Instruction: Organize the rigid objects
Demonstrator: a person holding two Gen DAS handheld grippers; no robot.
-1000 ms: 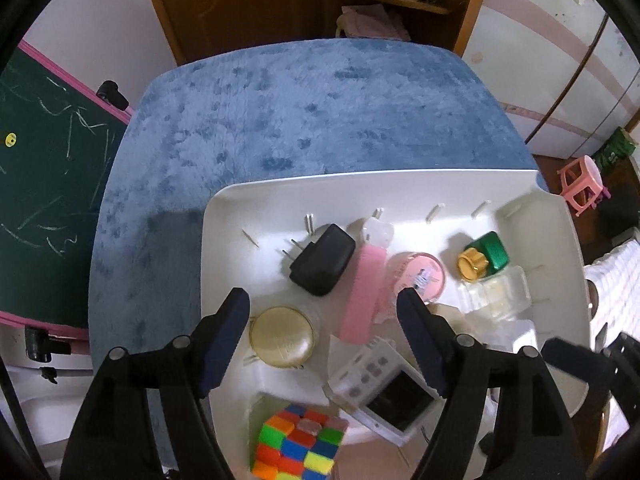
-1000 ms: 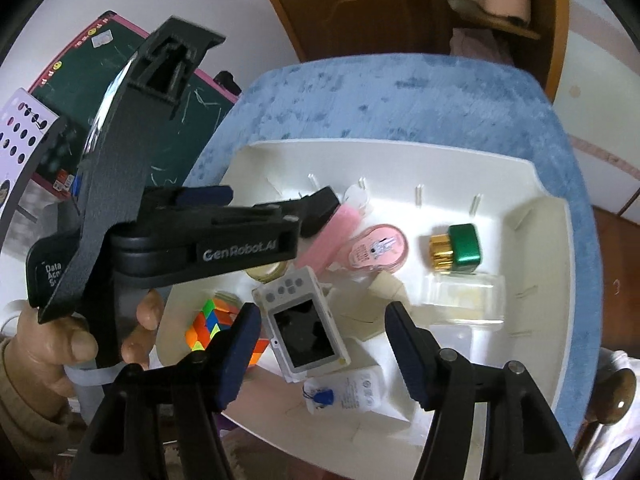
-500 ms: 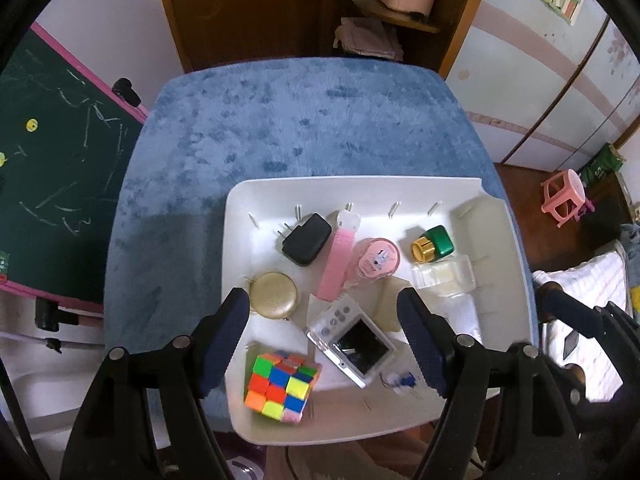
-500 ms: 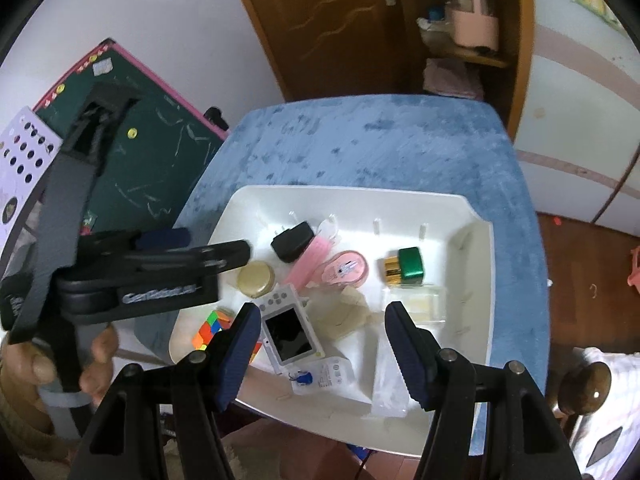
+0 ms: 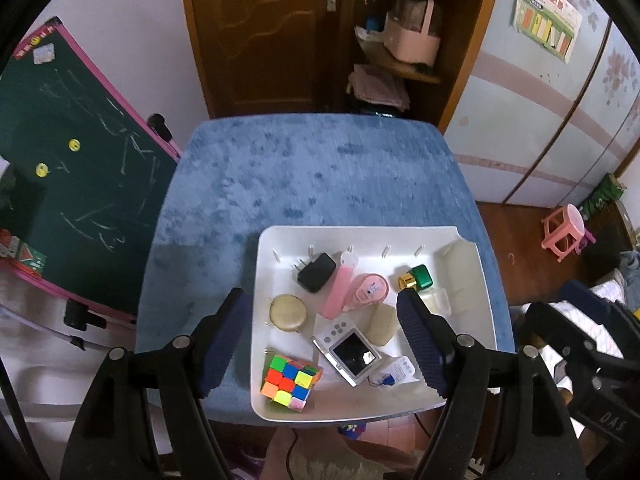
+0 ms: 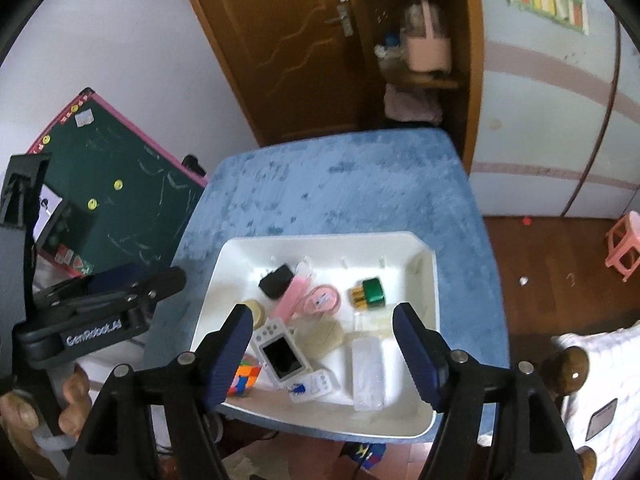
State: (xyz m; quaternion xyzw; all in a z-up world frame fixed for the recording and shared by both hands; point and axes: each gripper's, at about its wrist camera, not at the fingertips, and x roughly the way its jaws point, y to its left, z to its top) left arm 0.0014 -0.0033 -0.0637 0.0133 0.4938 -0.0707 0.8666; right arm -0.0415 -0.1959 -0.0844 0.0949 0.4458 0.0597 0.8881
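A white tray (image 5: 264, 248) (image 6: 434, 280) sits on the near part of a blue-covered table (image 5: 312, 168) (image 6: 340, 184). Inside it lie a colourful cube (image 5: 290, 382) (image 6: 245, 376), a small white camera (image 5: 349, 350) (image 6: 282, 354), a black charger (image 5: 316, 272) (image 6: 276, 281), a pink comb (image 5: 340, 290), a pink round case (image 5: 370, 290) (image 6: 322, 299), a gold round lid (image 5: 288, 312), a green-capped bottle (image 5: 416, 278) (image 6: 368, 292) and a clear box (image 6: 366, 372). My left gripper (image 5: 324, 344) hangs high above the tray, open and empty. My right gripper (image 6: 324, 352) is also high above it, its jaws opening, nothing between them.
A green chalkboard (image 5: 68, 184) with a pink frame leans left of the table. Behind the table stand a wooden door (image 5: 260, 32) and a shelf with a pink basket (image 5: 412, 36). A pink stool (image 5: 564, 230) stands on the floor at right. A hand (image 6: 52, 404) holds the left gripper.
Both grippers have risen well away from the tray, which now looks smaller. The right gripper's fingers stand wider apart than before. Nothing in the tray has moved.
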